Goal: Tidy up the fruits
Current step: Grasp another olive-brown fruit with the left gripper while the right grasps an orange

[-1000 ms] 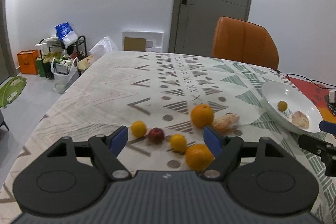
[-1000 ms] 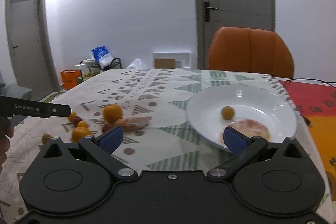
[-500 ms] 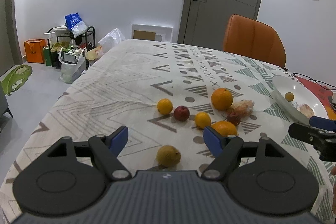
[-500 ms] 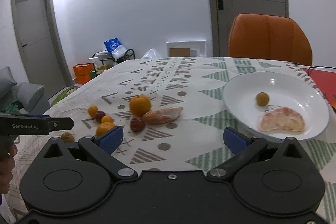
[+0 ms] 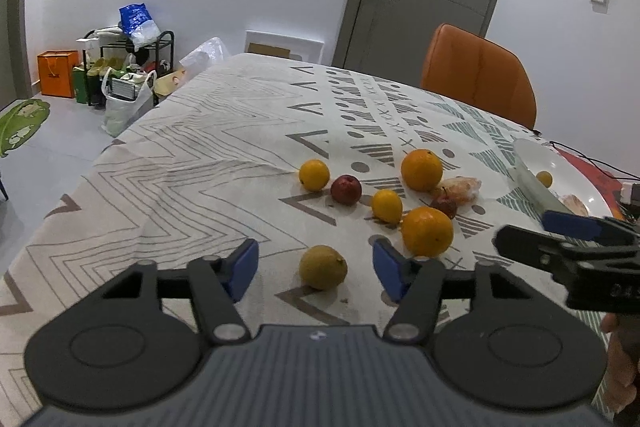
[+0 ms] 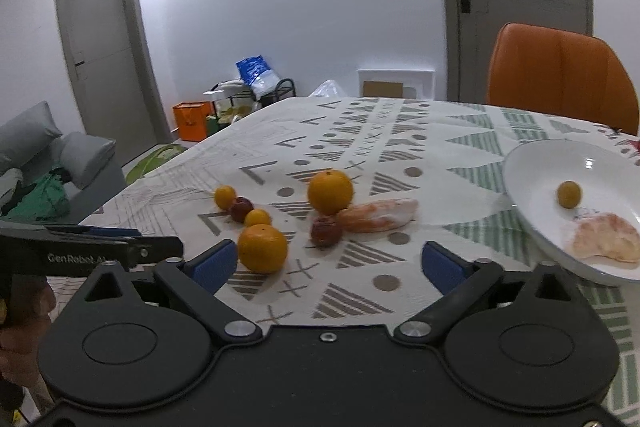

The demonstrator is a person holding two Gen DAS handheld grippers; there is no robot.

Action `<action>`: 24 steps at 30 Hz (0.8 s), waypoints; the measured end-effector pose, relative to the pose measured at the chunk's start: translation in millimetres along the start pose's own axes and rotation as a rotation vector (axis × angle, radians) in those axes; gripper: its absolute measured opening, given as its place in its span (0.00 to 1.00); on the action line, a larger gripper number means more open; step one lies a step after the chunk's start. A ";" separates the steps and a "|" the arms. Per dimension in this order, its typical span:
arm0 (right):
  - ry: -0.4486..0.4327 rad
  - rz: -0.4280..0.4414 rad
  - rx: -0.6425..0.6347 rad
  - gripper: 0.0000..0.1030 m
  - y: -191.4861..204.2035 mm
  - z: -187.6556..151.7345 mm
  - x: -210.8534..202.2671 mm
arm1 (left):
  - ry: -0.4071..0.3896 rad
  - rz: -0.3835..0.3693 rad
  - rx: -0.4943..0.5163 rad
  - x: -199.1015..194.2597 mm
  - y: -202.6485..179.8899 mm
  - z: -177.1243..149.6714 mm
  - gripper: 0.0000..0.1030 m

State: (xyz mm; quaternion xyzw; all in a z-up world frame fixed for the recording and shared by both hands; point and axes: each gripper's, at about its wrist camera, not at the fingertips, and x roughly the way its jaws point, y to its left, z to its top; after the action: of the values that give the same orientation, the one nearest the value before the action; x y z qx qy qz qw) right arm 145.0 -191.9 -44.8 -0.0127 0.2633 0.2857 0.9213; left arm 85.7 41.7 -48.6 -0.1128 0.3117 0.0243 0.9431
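Observation:
Several fruits lie on the patterned tablecloth. My left gripper [image 5: 316, 267] is open, with a dull yellow fruit [image 5: 323, 267] between its fingers, not gripped. Beyond it lie a large orange [image 5: 427, 231], a small orange [image 5: 387, 205], a red apple [image 5: 346, 189], another small orange [image 5: 315, 175], a second large orange [image 5: 421, 170] and a peeled pomelo piece [image 5: 460, 187]. My right gripper [image 6: 332, 263] is open and empty, above the cloth near the large orange [image 6: 262, 247] and a small dark red fruit [image 6: 326, 231]. The white plate [image 6: 532, 183] holds a small yellow fruit [image 6: 569, 193] and a pomelo segment [image 6: 604, 237].
An orange chair [image 5: 478, 77] stands at the table's far side. Cables and a red mat [image 5: 592, 171] lie at the right edge. Bags and a rack [image 5: 120, 67] stand on the floor left of the table. The table's left edge [image 5: 80, 187] drops off nearby.
Both grippers have drawn back from the table. The dull yellow fruit now lies between my left fingers. The right view has swung left, so the plate sits at its right edge.

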 end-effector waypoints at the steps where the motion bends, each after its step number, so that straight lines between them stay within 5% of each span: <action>1: 0.004 0.006 -0.001 0.90 1.5 0.4 2.2 | 0.003 -0.003 -0.003 1.1 0.8 -0.3 0.54; 3: 0.011 0.018 -0.002 0.89 4.5 1.8 6.4 | 0.008 -0.011 -0.007 3.8 2.0 -1.4 0.48; 6: 0.026 0.032 -0.003 0.86 9.4 3.0 13.0 | 0.011 -0.012 -0.010 8.2 4.3 -3.3 0.25; 24: 0.089 0.096 -0.023 0.77 31.5 5.4 47.8 | -0.040 0.047 -0.052 -11.0 33.7 9.3 0.25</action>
State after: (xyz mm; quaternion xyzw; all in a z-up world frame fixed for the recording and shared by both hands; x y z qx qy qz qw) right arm 164.1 -139.7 -59.7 -0.0233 0.3009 0.3317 0.8938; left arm 78.4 76.8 -41.5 -0.1294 0.2945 0.0570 0.9451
